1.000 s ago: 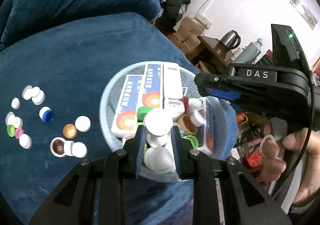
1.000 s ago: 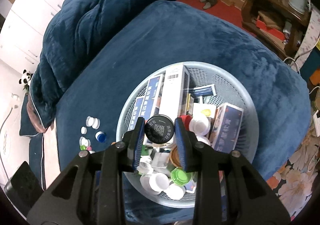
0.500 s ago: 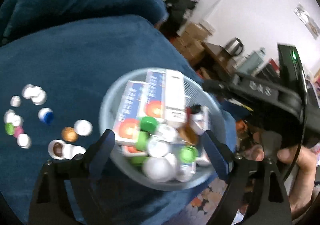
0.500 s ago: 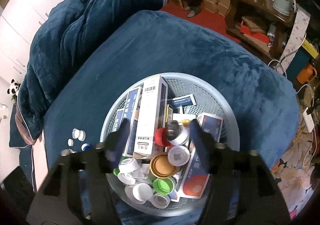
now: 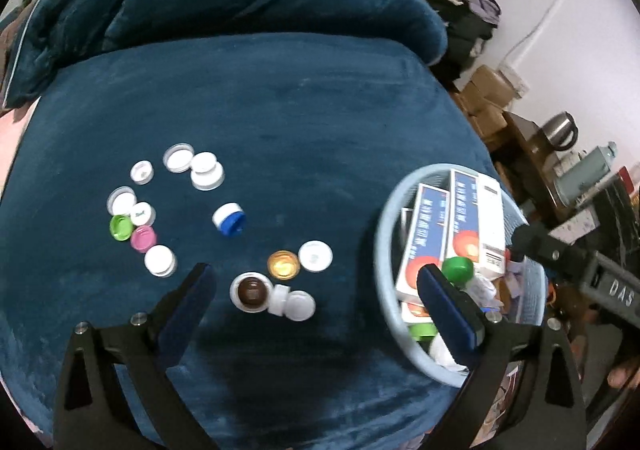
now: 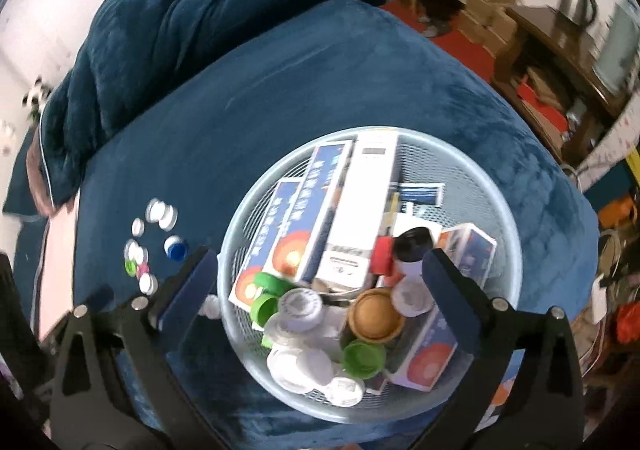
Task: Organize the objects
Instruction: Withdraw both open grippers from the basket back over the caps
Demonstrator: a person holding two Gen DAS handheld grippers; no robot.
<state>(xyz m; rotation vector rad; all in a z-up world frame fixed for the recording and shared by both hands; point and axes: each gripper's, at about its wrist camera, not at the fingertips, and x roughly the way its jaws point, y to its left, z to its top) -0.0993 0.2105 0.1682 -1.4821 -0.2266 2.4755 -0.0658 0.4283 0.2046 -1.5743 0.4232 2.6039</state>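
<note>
Leftmost, loose bottle caps lie scattered flat on the blue blanket, most with their round faces upward; white ones dominate, joined by a green cap, a pink cap, a blue-and-white cap tipped on its side, an amber cap and a brown-centred lid. Above this cluster the left gripper points steeply downward, its jaws having just been opening and now spread wide with nothing between the pads; the right-hand finger overlaps the basket's rim in the left wrist view.

To the right, the pale blue mesh basket rests on the blanket. Inside it, blue-and-white cartons with an orange disc lie side by side, their long axes running from the near side toward the far rim; a white carton lies parallel beside them. Caps fill the near half: white lids, green caps, a tan lid, a red cap and a black-capped bottle. The right gripper hangs over the basket, angled steeply down, jaws having just been opening and now fully spread, gripping nothing. In the left wrist view its black body shows at the right edge.
</note>
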